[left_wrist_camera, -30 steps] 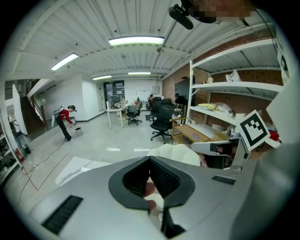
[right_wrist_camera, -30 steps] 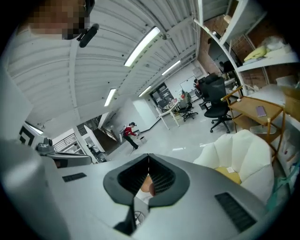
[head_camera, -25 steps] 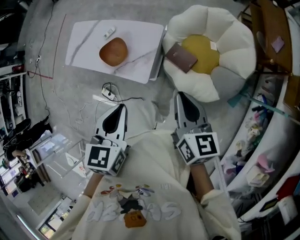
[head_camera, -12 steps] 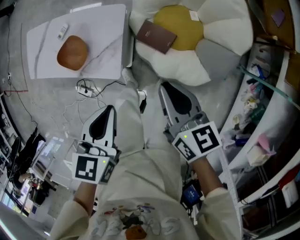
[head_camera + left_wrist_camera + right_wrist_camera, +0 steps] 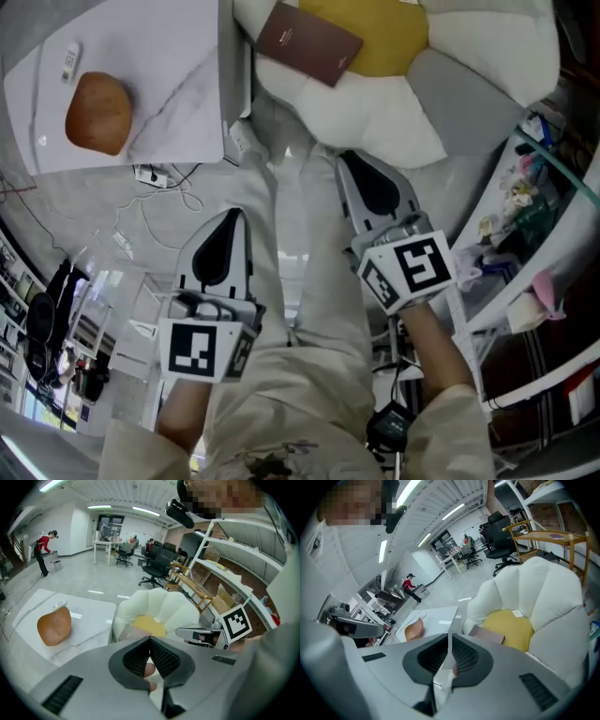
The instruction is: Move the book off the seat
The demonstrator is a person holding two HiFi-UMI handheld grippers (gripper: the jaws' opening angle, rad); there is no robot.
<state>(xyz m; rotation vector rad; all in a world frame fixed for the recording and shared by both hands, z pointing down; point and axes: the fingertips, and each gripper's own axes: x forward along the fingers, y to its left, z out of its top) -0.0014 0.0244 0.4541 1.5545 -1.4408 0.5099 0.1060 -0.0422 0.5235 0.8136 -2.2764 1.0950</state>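
A flower-shaped seat (image 5: 375, 112) is sitting on the floor beside a white board (image 5: 169, 84). The left gripper (image 5: 234, 216) and right gripper (image 5: 345, 159) are hovering short of the seat, both with jaws pressed together and empty. The brown book (image 5: 309, 42) is lying on the seat, partly over its yellow centre. A brown lump (image 5: 97, 112) is resting on the board.

Head view steeply down; left, right gripper views low, facing cushion seat (image 5: 164, 603) (shared by all).
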